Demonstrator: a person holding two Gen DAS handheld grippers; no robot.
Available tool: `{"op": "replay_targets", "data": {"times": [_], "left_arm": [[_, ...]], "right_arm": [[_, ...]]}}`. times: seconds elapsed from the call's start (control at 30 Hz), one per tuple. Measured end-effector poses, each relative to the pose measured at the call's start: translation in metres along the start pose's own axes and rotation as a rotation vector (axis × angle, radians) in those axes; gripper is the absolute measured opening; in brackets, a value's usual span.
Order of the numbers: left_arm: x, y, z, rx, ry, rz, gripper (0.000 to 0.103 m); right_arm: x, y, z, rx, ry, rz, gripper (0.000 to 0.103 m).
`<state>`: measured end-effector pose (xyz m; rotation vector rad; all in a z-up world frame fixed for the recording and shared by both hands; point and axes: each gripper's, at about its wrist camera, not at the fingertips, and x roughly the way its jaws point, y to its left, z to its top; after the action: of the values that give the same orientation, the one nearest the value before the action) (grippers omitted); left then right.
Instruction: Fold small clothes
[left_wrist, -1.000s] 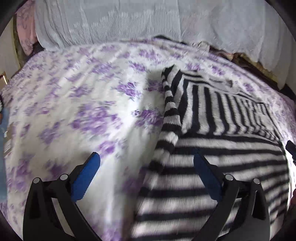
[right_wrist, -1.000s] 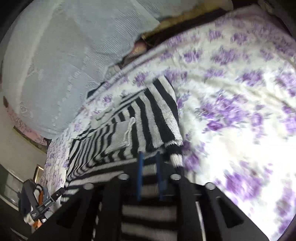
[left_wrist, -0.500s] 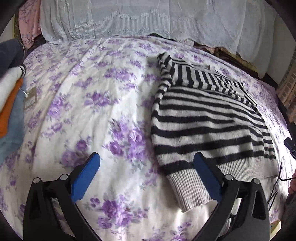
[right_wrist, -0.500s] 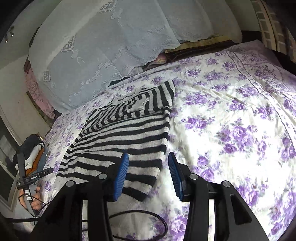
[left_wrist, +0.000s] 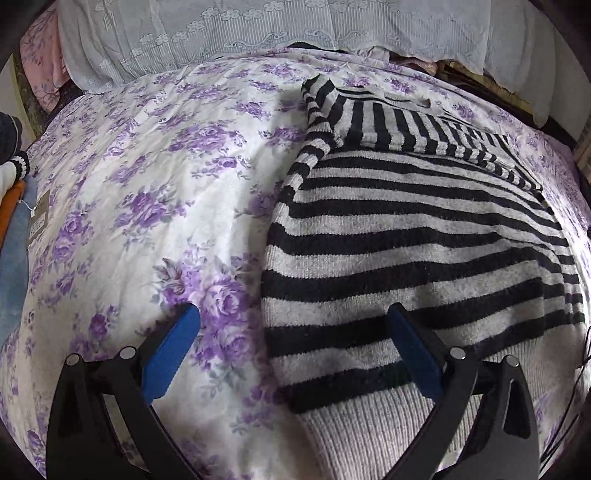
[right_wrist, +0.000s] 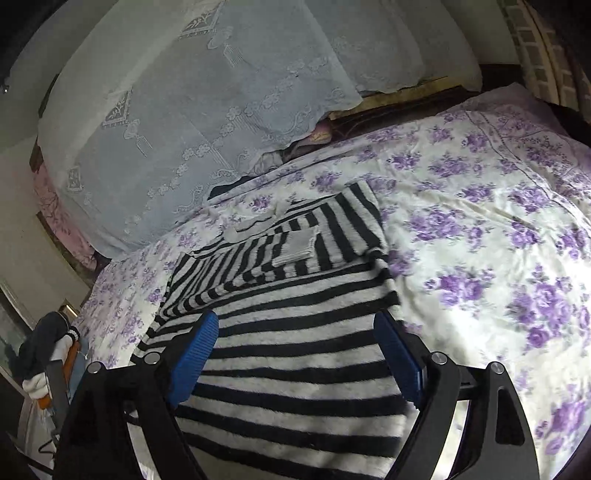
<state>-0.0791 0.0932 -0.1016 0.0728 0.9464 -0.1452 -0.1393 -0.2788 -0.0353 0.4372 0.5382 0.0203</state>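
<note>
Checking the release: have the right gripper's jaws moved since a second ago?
Yes. The right gripper was nearly shut on the sweater; its jaws have just been opening and now stand wide, pads clear of the knit, sweater flat on the bedspread.

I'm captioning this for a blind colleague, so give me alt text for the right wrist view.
A black-and-white striped knit sweater lies partly folded on a white bedspread with purple flowers. The right gripper hovers over it, blue-padded jaws wide open and holding nothing. A pale lace cover drapes behind.
</note>
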Motion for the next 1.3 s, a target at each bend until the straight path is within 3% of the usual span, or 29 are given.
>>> {"op": "replay_targets", "data": {"times": [0.13, 0.23, 0.33, 0.4, 0.53, 0.63, 0.77, 0.83, 0.97, 1.07, 1.1, 1.23, 1.3], "left_arm": [[0.002, -0.001, -0.001, 0.008, -0.005, -0.003, 0.098], [0.003, -0.001, -0.003, 0.007, -0.007, -0.011, 0.098], [0.002, -0.003, -0.004, 0.015, -0.01, -0.015, 0.098], [0.002, -0.005, -0.006, 0.027, -0.008, -0.026, 0.098], [-0.004, -0.015, -0.011, 0.065, 0.001, -0.097, 0.098], [-0.009, -0.023, -0.018, 0.1, 0.012, -0.166, 0.098], [-0.009, -0.026, -0.023, 0.107, 0.025, -0.208, 0.098], [-0.008, -0.024, -0.022, 0.095, 0.034, -0.231, 0.098], [-0.008, -0.025, -0.022, 0.101, 0.036, -0.233, 0.098], [-0.003, -0.027, -0.019, 0.108, 0.048, -0.229, 0.098], [-0.002, -0.027, -0.018, 0.107, 0.051, -0.235, 0.098], [-0.003, -0.023, -0.015, 0.094, 0.055, -0.297, 0.098], [-0.009, -0.021, -0.017, 0.093, 0.051, -0.372, 0.098]], "right_arm": [[0.027, 0.032, -0.017, -0.135, 0.075, -0.002, 0.093], [0.039, 0.059, -0.045, -0.341, 0.149, -0.106, 0.093], [0.017, 0.075, -0.057, -0.443, 0.074, -0.129, 0.093], [0.007, 0.073, -0.067, -0.466, 0.095, -0.128, 0.093], [0.0, 0.03, -0.078, -0.285, 0.295, -0.049, 0.093], [-0.025, 0.001, -0.077, -0.142, 0.276, 0.031, 0.093], [-0.048, -0.022, -0.082, -0.087, 0.251, 0.127, 0.093], [-0.054, -0.031, -0.081, -0.057, 0.258, 0.09, 0.093], [-0.056, -0.057, -0.076, 0.084, 0.243, 0.135, 0.093], [-0.039, -0.047, -0.078, 0.042, 0.3, 0.146, 0.092], [-0.036, -0.042, -0.079, 0.022, 0.304, 0.157, 0.09], [-0.019, -0.033, -0.081, 0.036, 0.361, 0.223, 0.031], [-0.017, -0.036, -0.084, 0.051, 0.376, 0.236, 0.03]]}}
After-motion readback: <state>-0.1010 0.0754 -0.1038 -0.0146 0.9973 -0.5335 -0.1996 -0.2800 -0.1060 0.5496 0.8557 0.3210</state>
